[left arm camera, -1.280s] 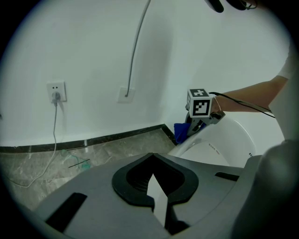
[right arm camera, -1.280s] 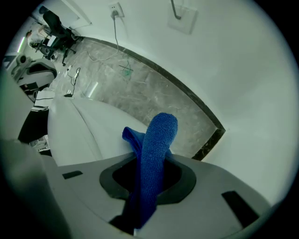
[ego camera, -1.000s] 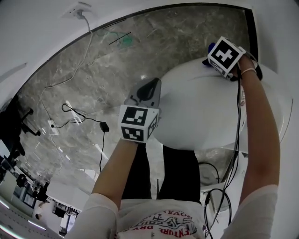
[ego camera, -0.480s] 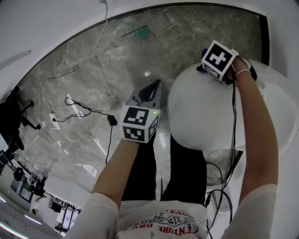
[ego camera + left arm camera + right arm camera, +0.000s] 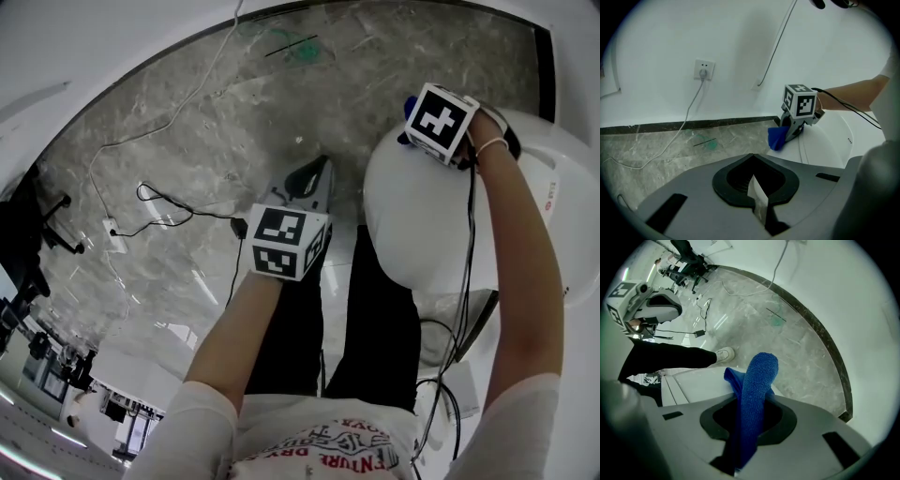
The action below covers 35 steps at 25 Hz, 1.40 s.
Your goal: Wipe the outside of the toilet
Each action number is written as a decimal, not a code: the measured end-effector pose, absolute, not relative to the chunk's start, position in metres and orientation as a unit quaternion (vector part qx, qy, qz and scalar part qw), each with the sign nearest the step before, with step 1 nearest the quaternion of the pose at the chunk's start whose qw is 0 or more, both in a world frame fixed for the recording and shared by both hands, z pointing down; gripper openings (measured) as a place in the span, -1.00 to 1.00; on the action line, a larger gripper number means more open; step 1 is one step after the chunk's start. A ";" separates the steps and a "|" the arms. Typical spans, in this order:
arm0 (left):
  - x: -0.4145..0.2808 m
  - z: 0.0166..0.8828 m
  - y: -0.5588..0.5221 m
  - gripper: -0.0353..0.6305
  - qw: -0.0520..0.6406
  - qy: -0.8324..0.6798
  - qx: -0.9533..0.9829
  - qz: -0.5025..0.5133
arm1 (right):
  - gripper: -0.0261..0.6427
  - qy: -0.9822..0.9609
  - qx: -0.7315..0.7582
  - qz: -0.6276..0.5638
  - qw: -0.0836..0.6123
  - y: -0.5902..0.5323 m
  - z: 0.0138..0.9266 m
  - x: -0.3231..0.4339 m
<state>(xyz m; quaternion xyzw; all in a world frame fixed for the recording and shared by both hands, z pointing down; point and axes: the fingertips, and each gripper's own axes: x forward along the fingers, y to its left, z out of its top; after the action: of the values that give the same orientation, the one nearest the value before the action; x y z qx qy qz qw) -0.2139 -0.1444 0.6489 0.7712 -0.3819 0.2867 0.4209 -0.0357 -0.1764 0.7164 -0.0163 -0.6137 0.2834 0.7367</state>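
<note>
The right tongs (image 5: 788, 135) are pinching a blue terry cloth (image 5: 757, 380), and its free end is sticking up and forward out of the jaws. Just beneath them, the cloth is apparently resting on the rounded far edge of the toilet (image 5: 422, 225), on its closed lid. The white shell is therefore lying directly under these tongs and curving down and away ahead of them. From that contact, the lid's long axis is seemingly running back toward the person's body.

The left tongs (image 5: 315, 176) are hanging pressed together with nothing between them. The toilet is sitting off to their right, apart from them, and only the marble floor (image 5: 187, 169) is lying below them.

The right hand is clearly the nearer one and is probably the one doing the wiping. The coming stroke is likely turning on the outer wall, which is dropping away below and beyond the cloth. To reach it, the tongs would need to tip the cloth over the edge, not slide it across the top.

Farther ahead of the left tongs, a cable is trailing up the white wall to a wall socket (image 5: 704, 70).
</note>
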 end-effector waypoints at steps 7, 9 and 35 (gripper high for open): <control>-0.245 0.649 -0.115 -0.88 0.423 -0.415 0.756 0.279 | -0.70 -0.623 -0.071 0.240 0.741 -0.142 0.716 -0.082; -0.246 0.650 -0.105 -0.88 0.421 -0.426 0.754 0.270 | -0.70 -0.633 -0.080 0.220 0.738 -0.136 0.716 -0.092; -0.325 0.659 0.067 -0.88 0.469 -0.494 0.696 0.228 | -0.70 -0.596 -0.235 0.021 0.767 -0.020 0.709 -0.168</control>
<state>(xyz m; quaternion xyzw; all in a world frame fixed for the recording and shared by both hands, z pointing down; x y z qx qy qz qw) -0.3249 0.0673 0.6588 0.6956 -0.4937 0.2283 0.4693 -0.1682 -0.0197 0.7086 -0.2353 -0.5963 0.0215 0.7672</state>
